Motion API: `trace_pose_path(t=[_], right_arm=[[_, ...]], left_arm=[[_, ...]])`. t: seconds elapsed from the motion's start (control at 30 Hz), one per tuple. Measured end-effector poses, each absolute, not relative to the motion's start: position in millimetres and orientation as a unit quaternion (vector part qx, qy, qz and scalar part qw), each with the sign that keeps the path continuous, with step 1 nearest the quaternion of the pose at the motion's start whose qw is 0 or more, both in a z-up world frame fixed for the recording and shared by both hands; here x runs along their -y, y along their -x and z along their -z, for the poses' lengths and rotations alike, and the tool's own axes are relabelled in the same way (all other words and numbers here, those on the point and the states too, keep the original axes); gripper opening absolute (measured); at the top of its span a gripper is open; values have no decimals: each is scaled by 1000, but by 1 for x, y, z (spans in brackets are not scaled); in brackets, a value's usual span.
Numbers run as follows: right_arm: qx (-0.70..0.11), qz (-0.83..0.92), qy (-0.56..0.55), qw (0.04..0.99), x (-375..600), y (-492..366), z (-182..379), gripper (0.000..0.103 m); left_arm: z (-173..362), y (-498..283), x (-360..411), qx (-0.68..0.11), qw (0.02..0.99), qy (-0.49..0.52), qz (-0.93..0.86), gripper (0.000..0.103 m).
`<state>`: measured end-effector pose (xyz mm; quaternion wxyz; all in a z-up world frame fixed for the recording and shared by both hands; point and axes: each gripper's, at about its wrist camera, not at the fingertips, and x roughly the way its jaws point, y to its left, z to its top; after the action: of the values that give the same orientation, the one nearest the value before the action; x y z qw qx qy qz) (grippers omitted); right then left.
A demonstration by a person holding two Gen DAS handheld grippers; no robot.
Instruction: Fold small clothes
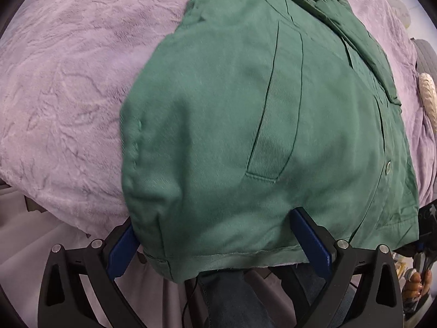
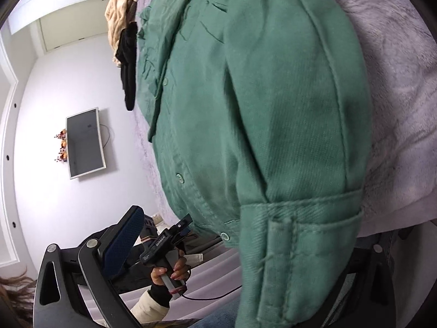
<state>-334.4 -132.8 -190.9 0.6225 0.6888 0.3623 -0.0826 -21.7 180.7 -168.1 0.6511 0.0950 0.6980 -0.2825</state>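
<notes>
Here green shirt [image 1: 245, 125] is spread on lilac blanket [image 1: 68, 82], filling frame centre. Left claw [image 1: 218, 243] is held apart around hem; right claw [image 2: 245, 246] state cannot be told, one finger hidden behind cuff.

The left tool [image 1: 218, 242] — fingers wide apart — straddles the green shirt's [image 1: 245, 125] hem on the lilac blanket [image 1: 68, 82].

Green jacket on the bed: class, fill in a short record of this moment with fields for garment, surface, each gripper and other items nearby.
garment: green jacket, buttoned, lying on the cover, hem toward the grippers
surface: lilac plush bed cover
left gripper: open, blue pads either side of the hem
right gripper: one pad visible, the other hidden by a cuff; state unclear
nearby: cream knit item, black garment, wall screen
</notes>
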Motion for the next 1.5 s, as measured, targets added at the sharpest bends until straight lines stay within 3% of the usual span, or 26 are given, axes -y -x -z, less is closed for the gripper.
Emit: trace_pose_path(t=[0.07,0.13,0.2,0.27,0.3,0.33,0.57,0.7,0.83,1.2,1.27,1.33,1.37,1.4,1.5], right_arm=[[-363,95,-695,613,133,332,191,99],[-366,113,-692,612,134,331,185,79],[-390,136,-677,609,136,335,184,31],[-382,139,-683,607,137,337,183,15],[-366,131,-694,606,140,341,182,15],[-347,119,-705,606,141,342,179,14],[-242,33,-745,621,164,326,144,14],[-220,15,-743,631,201,292,124,14],[-238,0,-721,651,246,237,109,14],[-285,58,-700,653,382,131,118,18],[-292,62,-696,653,397,127,117,27],[-308,67,-683,659,406,126,114,58],[-321,77,-668,667,410,123,109,81],[-331,83,-656,673,410,127,105,85],[-363,100,-616,692,409,137,95,85]], left_arm=[[168,23,-182,-697,655,-91,279,102],[164,23,-186,-692,662,-89,274,92],[158,19,-194,-691,664,-85,274,58],[152,16,-202,-697,657,-62,281,33],[148,13,-206,-700,651,-44,289,23],[143,11,-209,-704,645,-28,296,23],[90,-4,-203,-695,633,24,340,20],[66,-23,-182,-679,642,73,349,20],[52,-62,-141,-656,664,107,343,20],[44,-162,-45,-627,739,57,241,20],[38,-174,-43,-627,743,52,228,33],[34,-179,-39,-622,748,41,226,57],[29,-180,-37,-609,763,19,217,86],[24,-180,-35,-592,778,-3,209,99],[19,-178,-26,-570,789,-57,221,99]])
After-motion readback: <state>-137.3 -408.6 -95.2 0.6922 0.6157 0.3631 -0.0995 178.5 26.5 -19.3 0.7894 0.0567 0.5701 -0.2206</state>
